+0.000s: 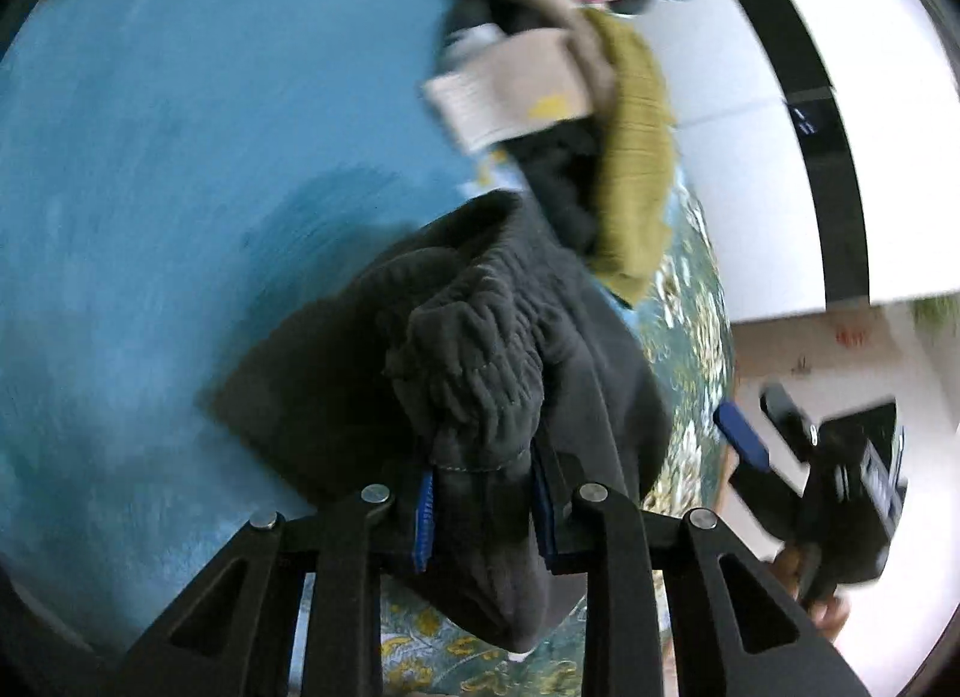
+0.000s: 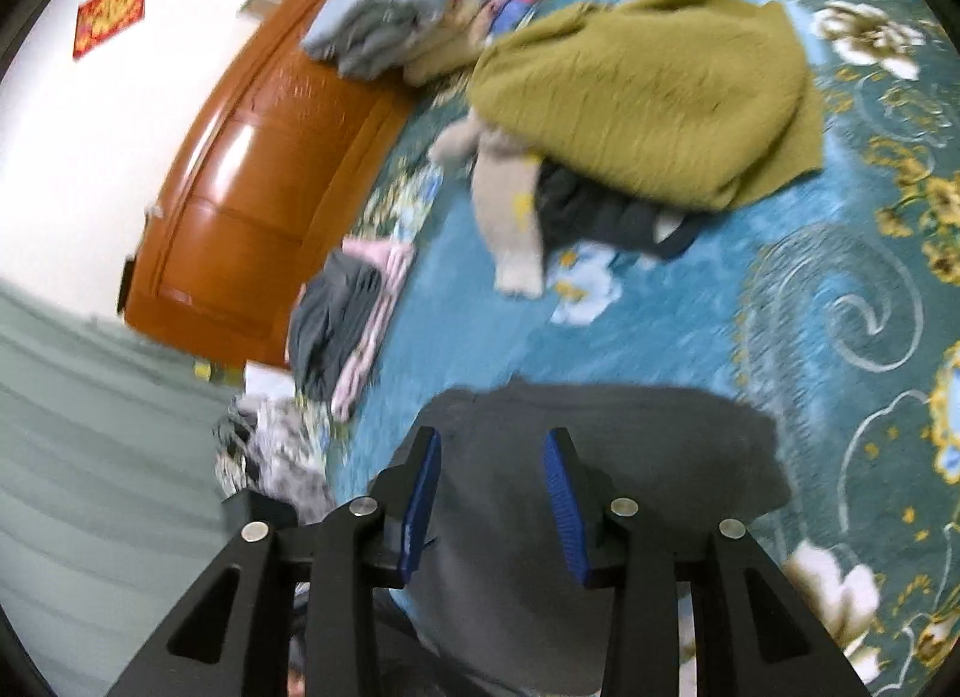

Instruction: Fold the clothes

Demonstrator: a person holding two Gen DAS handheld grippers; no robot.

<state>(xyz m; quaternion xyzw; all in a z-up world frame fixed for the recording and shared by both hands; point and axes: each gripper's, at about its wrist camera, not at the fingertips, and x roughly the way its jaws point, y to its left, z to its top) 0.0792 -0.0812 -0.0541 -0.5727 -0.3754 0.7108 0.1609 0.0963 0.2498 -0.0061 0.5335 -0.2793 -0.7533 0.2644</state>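
Note:
My left gripper [image 1: 483, 508] is shut on the bunched elastic waistband of a dark grey garment [image 1: 474, 349], which hangs over the teal bedspread [image 1: 180, 156]. My right gripper [image 2: 492, 493] is open, its blue pads [image 2: 561, 493] apart, just above the same dark grey garment [image 2: 600, 457] lying flat on the bed. It also shows in the left wrist view [image 1: 780, 439] at the right, open. An olive green knit [image 2: 648, 96] lies on a heap with a beige piece [image 2: 510, 217] and dark clothes [image 2: 600, 217].
Folded grey and pink clothes [image 2: 348, 319] sit at the bed's left edge. A stack of bedding [image 2: 408, 0] lies by the wooden headboard [image 2: 252, 168]. A patterned cloth [image 2: 270, 451] lies low at the left. The flowered bedspread [image 2: 840, 307] spreads to the right.

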